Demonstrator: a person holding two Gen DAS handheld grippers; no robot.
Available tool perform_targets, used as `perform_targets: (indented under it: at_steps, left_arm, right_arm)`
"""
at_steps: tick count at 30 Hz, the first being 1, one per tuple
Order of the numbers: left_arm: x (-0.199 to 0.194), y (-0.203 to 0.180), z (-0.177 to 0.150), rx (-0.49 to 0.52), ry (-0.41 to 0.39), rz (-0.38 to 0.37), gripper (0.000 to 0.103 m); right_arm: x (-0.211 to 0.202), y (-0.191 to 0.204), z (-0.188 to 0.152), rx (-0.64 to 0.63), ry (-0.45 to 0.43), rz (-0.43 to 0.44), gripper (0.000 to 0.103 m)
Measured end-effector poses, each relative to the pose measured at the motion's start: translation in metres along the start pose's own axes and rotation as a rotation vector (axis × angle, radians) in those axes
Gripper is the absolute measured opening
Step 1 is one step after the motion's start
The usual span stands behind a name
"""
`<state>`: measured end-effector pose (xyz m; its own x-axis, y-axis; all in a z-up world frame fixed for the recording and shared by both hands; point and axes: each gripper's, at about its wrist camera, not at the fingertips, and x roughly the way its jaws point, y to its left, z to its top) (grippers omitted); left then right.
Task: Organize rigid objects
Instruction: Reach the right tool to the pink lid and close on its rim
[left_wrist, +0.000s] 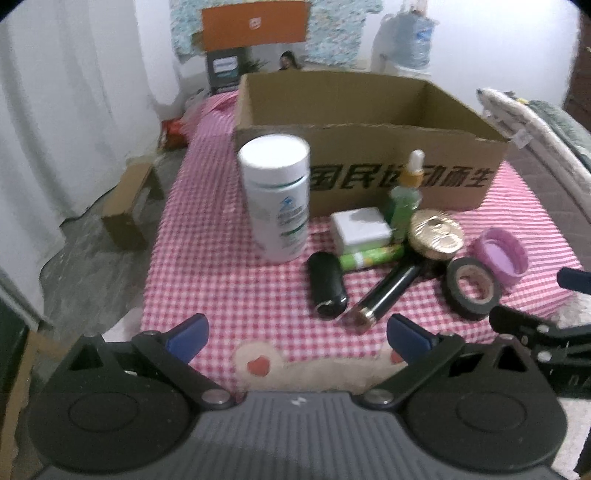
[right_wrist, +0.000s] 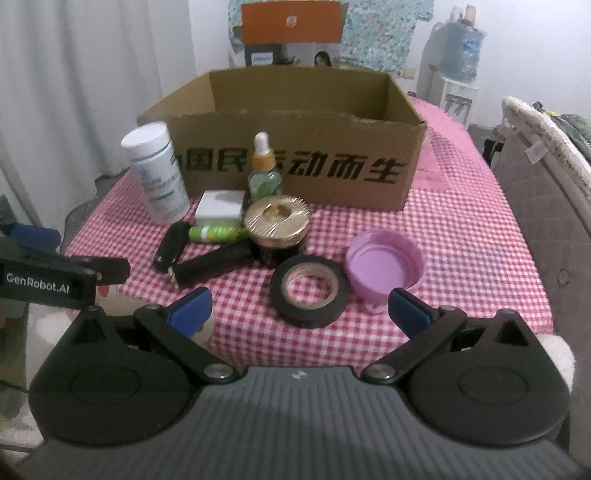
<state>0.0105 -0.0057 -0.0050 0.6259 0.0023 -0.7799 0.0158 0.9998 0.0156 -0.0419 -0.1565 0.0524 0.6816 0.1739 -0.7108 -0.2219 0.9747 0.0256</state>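
Both grippers hang over the near edge of a red-checked cloth (right_wrist: 461, 236), each with its blue-tipped jaws spread wide and nothing between them: the left gripper (left_wrist: 297, 338) faces a black case (left_wrist: 328, 284) and a black pen (left_wrist: 388, 291), the right gripper (right_wrist: 301, 308) faces a tape roll (right_wrist: 310, 291). An open cardboard box (right_wrist: 295, 173) stands at the back of the cloth, and nothing can be seen inside it from either view. All the small things lie in front of it. A white bottle (left_wrist: 277, 199) stands upright at the left, just before the box's corner. A green dropper bottle (right_wrist: 264, 170) stands upright against the box's front wall. Before it sit a white box (right_wrist: 221, 210), a green tube (right_wrist: 218, 233) lying on its side, and a gold-lidded jar (right_wrist: 277, 229), packed closely together. The tape roll lies flat, near the jar, with a purple cap (right_wrist: 384, 267) just beside it on the right, its open side up. The case and pen lie tilted toward the left gripper.
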Motion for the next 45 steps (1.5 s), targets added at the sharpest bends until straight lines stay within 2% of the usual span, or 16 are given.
perform_targets:
  at_steps: [5, 12, 19, 22, 24, 26, 27, 29, 31, 33, 36, 45]
  left_arm:
    - [-0.002, -0.017, 0.005, 0.099, -0.066, -0.082, 0.103]
    - [0.001, -0.048, 0.014, 0.229, -0.100, -0.239, 0.103]
    - [0.014, -0.092, 0.027, 0.345, -0.098, -0.330, 0.098]
    - [0.019, -0.117, 0.031, 0.413, -0.117, -0.353, 0.097]
    - [0.022, -0.131, 0.032, 0.449, -0.123, -0.362, 0.097]
    - [0.026, -0.144, 0.033, 0.475, -0.127, -0.369, 0.096]
    - [0.030, -0.150, 0.034, 0.485, -0.123, -0.368, 0.095]
    - [0.039, -0.160, 0.036, 0.500, -0.103, -0.367, 0.092]
    - [0.047, -0.167, 0.037, 0.509, -0.079, -0.373, 0.090]
    - [0.053, -0.172, 0.038, 0.520, -0.061, -0.378, 0.090]
    - [0.062, -0.180, 0.040, 0.547, -0.045, -0.383, 0.091]
    - [0.089, -0.205, 0.043, 0.599, 0.020, -0.376, 0.094]
  right_arm:
    - [-0.007, -0.025, 0.002, 0.050, -0.044, 0.022, 0.102]
    - [-0.011, -0.067, 0.004, 0.140, -0.088, 0.035, 0.102]
    - [0.008, -0.100, 0.009, 0.166, -0.064, 0.041, 0.099]
    - [0.020, -0.111, 0.015, 0.167, -0.045, 0.046, 0.090]
    - [0.030, -0.117, 0.019, 0.161, -0.025, 0.057, 0.075]
    - [0.041, -0.121, 0.023, 0.146, -0.001, 0.070, 0.066]
    - [0.047, -0.122, 0.025, 0.138, 0.013, 0.076, 0.058]
    - [0.061, -0.125, 0.028, 0.121, 0.048, 0.087, 0.048]
    - [0.073, -0.128, 0.029, 0.106, 0.079, 0.093, 0.043]
    - [0.083, -0.129, 0.030, 0.090, 0.106, 0.102, 0.030]
    - [0.095, -0.133, 0.029, 0.088, 0.144, 0.120, 0.018]
    - [0.095, -0.152, 0.026, 0.136, 0.134, 0.132, 0.018]
